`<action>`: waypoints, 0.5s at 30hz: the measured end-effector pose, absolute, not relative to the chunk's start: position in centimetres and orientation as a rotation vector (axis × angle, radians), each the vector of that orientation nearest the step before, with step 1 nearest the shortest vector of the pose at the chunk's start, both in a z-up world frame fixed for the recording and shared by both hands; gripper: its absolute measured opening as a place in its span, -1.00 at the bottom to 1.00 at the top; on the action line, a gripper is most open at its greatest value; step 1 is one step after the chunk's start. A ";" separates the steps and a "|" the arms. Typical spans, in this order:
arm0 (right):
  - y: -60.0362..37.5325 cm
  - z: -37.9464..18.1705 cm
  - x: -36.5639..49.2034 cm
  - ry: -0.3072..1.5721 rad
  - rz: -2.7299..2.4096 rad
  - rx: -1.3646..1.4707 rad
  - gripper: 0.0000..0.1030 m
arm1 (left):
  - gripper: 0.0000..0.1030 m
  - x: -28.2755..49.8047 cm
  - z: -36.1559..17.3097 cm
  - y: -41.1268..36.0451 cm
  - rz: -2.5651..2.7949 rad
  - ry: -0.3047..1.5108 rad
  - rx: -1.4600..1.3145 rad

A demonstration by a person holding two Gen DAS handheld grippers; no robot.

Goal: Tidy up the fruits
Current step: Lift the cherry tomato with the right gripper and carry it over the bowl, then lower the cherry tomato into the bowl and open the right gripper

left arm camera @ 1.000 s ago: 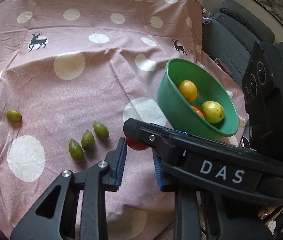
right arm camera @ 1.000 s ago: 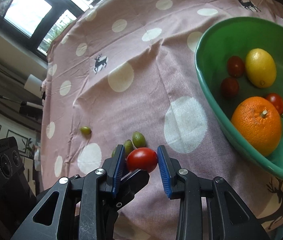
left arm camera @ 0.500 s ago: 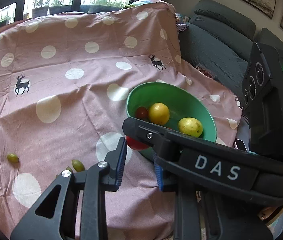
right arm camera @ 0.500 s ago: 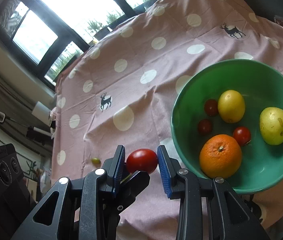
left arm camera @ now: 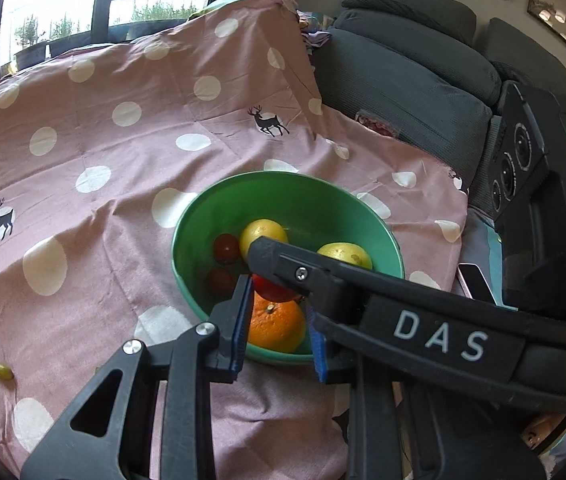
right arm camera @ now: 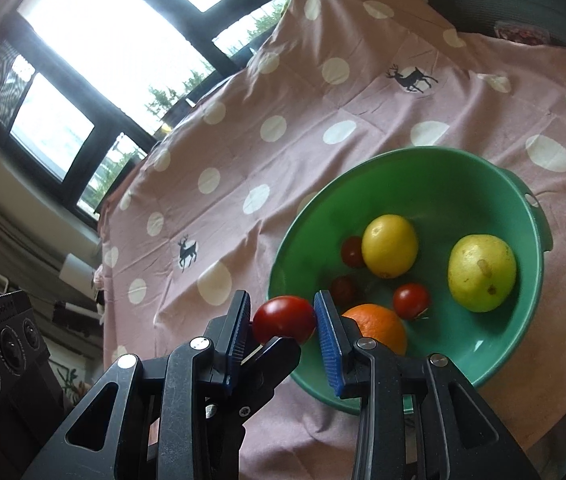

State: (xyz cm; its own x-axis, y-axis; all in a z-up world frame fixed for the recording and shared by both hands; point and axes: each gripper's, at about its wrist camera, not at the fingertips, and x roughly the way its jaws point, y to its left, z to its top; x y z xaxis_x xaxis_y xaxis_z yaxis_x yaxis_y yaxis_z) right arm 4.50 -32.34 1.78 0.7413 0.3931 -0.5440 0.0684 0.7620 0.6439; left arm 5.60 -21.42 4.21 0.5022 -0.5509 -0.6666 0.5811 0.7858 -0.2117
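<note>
My right gripper (right arm camera: 284, 320) is shut on a red tomato (right arm camera: 285, 318) and holds it in the air over the near left rim of the green bowl (right arm camera: 531, 240). The bowl holds an orange (right arm camera: 381, 324), a lemon (right arm camera: 390, 245), a yellow pear (right arm camera: 482, 278) and three small tomatoes (right arm camera: 411, 300). In the left wrist view my left gripper (left arm camera: 279, 320) is open and empty, raised just before the bowl (left arm camera: 295, 188). The right gripper's finger crosses that view with the tomato (left arm camera: 273, 288) in it.
A pink spotted cloth (left arm camera: 83, 128) covers the table. One small green fruit (left arm camera: 3, 371) lies on it at the far left. A grey sofa (left arm camera: 411, 68) stands behind the table on the right. Windows are at the back.
My right gripper has lifted the tomato off the cloth and carried it right to the bowl's rim. My left gripper has risen and swung right; the group of green fruits has left its view.
</note>
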 end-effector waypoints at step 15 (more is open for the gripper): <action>-35.0 -0.1 4.6 0.769 0.060 0.726 -0.28 | -0.53 6.3 2.2 -24.0 -0.744 0.822 0.027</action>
